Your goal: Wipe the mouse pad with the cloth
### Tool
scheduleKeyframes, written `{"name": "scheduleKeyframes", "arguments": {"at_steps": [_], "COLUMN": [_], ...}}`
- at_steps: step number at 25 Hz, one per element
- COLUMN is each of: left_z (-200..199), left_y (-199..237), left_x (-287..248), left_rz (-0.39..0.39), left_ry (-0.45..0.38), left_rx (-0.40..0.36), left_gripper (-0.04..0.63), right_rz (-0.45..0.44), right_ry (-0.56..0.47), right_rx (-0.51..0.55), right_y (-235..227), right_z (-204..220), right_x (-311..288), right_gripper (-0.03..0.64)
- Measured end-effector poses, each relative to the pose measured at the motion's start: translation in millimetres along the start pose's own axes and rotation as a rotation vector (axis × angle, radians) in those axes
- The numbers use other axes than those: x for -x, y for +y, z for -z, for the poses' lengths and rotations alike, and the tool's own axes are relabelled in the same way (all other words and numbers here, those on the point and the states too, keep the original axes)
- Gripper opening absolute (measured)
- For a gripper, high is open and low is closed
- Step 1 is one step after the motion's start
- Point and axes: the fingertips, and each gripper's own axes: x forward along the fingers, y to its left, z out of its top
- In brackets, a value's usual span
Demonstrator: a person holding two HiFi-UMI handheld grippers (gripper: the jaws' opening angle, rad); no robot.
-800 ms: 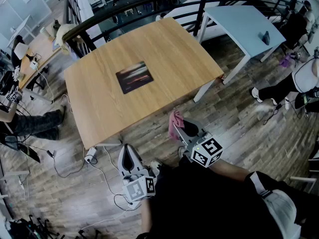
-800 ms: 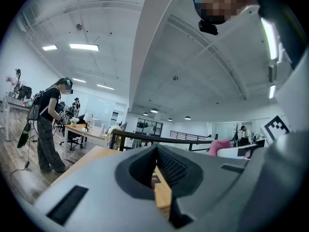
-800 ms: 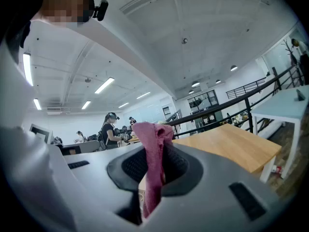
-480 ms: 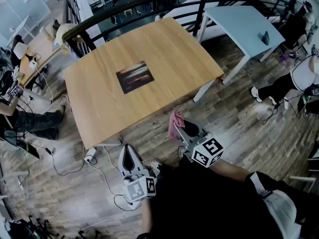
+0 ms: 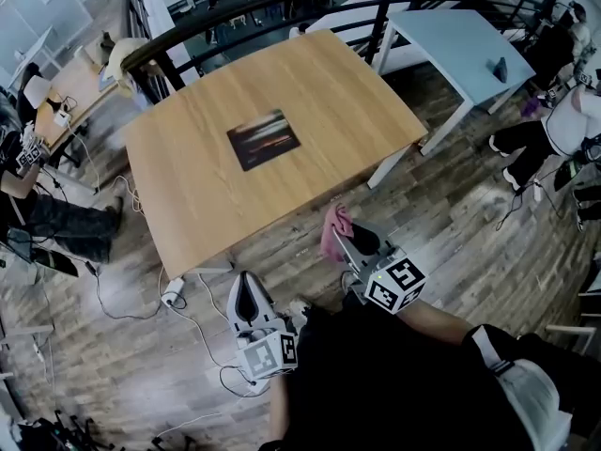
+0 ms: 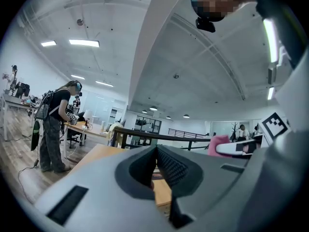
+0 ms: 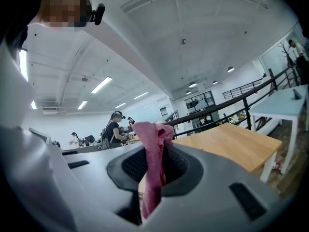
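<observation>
A dark mouse pad lies flat near the middle of the wooden table. My right gripper is held off the table's near edge, above the floor, shut on a pink cloth that hangs out of its jaws. In the right gripper view the cloth drapes down between the pads. My left gripper hangs lower left, also short of the table, its jaws closed with nothing in them. The left gripper view shows a sliver of the mouse pad between the jaws.
A pale blue table stands to the right. A black railing runs behind the wooden table. People sit or stand at the left and right edges. A power strip and cables lie on the plank floor.
The view has shifted slightly, so the table and mouse pad sit a little further right in the frame. Both grippers keep their hold and posture.
</observation>
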Motion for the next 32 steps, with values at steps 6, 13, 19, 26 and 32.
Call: {"name": "scheduleKeyframes", "arguments": {"at_steps": [6,13,19,26,32], "left_z": [7.2,8.7,12.8,16.1,20.2], "left_y": [31.8,51.3,52.5,55.2,53.0], "left_x": [3.2,-5.0,-30.7,-79.8,-137.7], "left_rz": [0.050,0.087,0.108,0.103,0.089], "left_ry": [0.026,0.034,0.051,0.068,0.097], "left_rx": [-0.011,-0.008,0.003,-0.015,-0.027], "left_gripper": [0.023,0.023,0.023,0.023,0.023], "right_rz": [0.048,0.089,0.092,0.078,0.072], "right_ry": [-0.009,-0.003,0.000,0.009,0.031], "right_rx": [0.000,0.007,0.006,-0.006,-0.029], "right_y": [21.1,29.6,17.4,-10.0,-48.7], "right_z": [13.9,19.0,16.8,9.0,2.6], "right_x": [-9.2,-20.3,-46.9,-88.9,-133.5], "right_gripper": [0.064,0.064,0.064,0.064,0.064]}}
